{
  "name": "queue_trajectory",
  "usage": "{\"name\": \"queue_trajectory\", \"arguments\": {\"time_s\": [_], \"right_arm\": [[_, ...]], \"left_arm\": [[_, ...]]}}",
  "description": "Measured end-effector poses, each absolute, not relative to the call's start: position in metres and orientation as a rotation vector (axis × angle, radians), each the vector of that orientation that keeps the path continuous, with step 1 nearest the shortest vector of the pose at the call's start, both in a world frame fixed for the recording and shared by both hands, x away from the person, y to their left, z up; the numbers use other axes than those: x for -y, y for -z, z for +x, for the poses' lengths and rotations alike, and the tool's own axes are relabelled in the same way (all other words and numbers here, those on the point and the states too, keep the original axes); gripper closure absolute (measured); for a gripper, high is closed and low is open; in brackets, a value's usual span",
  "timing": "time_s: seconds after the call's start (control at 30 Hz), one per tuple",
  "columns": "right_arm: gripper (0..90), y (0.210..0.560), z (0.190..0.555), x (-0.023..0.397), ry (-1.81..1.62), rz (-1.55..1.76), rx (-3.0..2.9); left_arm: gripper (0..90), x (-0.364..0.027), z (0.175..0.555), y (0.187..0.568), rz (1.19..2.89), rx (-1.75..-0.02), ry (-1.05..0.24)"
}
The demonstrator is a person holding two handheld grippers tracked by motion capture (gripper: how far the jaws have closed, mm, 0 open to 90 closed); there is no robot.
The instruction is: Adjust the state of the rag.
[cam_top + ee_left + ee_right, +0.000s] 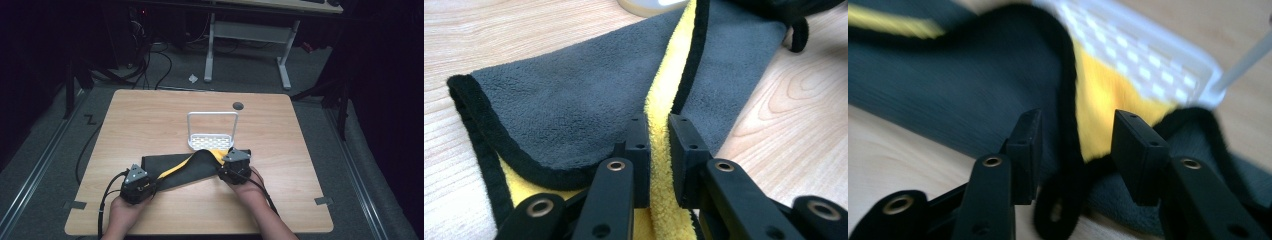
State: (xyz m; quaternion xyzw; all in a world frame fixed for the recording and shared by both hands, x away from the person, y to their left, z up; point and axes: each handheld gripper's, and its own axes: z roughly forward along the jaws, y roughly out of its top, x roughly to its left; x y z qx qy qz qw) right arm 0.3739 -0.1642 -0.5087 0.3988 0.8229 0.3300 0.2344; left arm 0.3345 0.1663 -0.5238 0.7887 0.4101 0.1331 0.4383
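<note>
Left gripper (659,150): jaws clamped on a yellow fold of the cloth (574,100), pads pressing the pile from both sides, at the cloth's near-left corner.

Right gripper (1075,150): jaws apart, nothing pressed between them; the black hem and its hanging loop (1053,210) lie in the gap, slack. This view is blurred.

Cloth (185,170): grey on one face, yellow on the other, black binding all round. It lies across the near middle of the bench (150,110), partly folded, with a yellow band showing diagonally and a yellow flap turned up at its far-right end. That end touches or overlaps the rack's base; which of the two cannot be told.

Rack (212,135): white, perforated base, tall wire handle, standing at bench centre just beyond the cloth.

Hands: left hand (122,215) and right hand (250,192) enter from the near edge, one at each end of the cloth.

Step in hand, as judged: folding or straightening the cloth, the right end just let go or about to be retaken.

Handling note: keep the left clamp steady as anchor. Take the right corner by the hem, not the loop. Lift clear of the rack before pulling, lest the base drag. Keep the edge taut so layers lie flat.
</note>
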Motion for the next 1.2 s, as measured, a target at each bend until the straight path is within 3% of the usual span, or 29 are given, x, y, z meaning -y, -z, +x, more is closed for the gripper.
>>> {"name": "queue_trajectory", "arguments": {"time_s": [0.03, 0.1, 0.17, 0.33, 0.5, 0.67, 0.77, 0.87, 0.93, 1.07, 1.2], "right_arm": [[61.0, 0.516, 0.378, 0.164, -0.882, 1.114, -2.272], [82.1, 0.520, 0.380, 0.166, -0.882, 1.120, -2.259], [84.3, 0.510, 0.373, 0.172, -0.908, 1.115, -2.223], [84.0, 0.477, 0.313, 0.215, -1.032, 1.093, -2.165], [77.9, 0.489, 0.251, 0.251, -1.053, 1.183, -2.223], [67.3, 0.490, 0.227, 0.267, -1.098, 1.227, -2.196], [64.8, 0.487, 0.231, 0.277, -1.126, 1.270, -2.151], [66.2, 0.488, 0.242, 0.278, -1.103, 1.261, -2.128], [68.2, 0.493, 0.256, 0.275, -1.083, 1.264, -2.135], [77.3, 0.503, 0.292, 0.261, -1.020, 1.245, -2.173], [86.2, 0.513, 0.327, 0.246, -0.924, 1.229, -2.199]], "left_arm": [[80.2, -0.166, 0.333, 0.523, 1.959, -1.016, -0.331], [80.4, -0.167, 0.330, 0.522, 1.964, -1.006, -0.328], [80.4, -0.168, 0.324, 0.521, 1.967, -0.993, -0.317], [79.7, -0.165, 0.299, 0.516, 2.001, -0.936, -0.272], [78.2, -0.154, 0.275, 0.518, 2.080, -0.879, -0.248], [63.7, -0.156, 0.260, 0.522, 2.106, -0.894, -0.220], [54.1, -0.161, 0.257, 0.520, 2.073, -0.895, -0.209], [53.0, -0.167, 0.265, 0.519, 2.038, -0.917, -0.238], [56.7, -0.174, 0.277, 0.519, 2.008, -0.944, -0.271], [72.9, -0.183, 0.309, 0.522, 2.051, -1.024, -0.366], [80.2, -0.179, 0.323, 0.530, 2.102, -1.038, -0.396]]}}
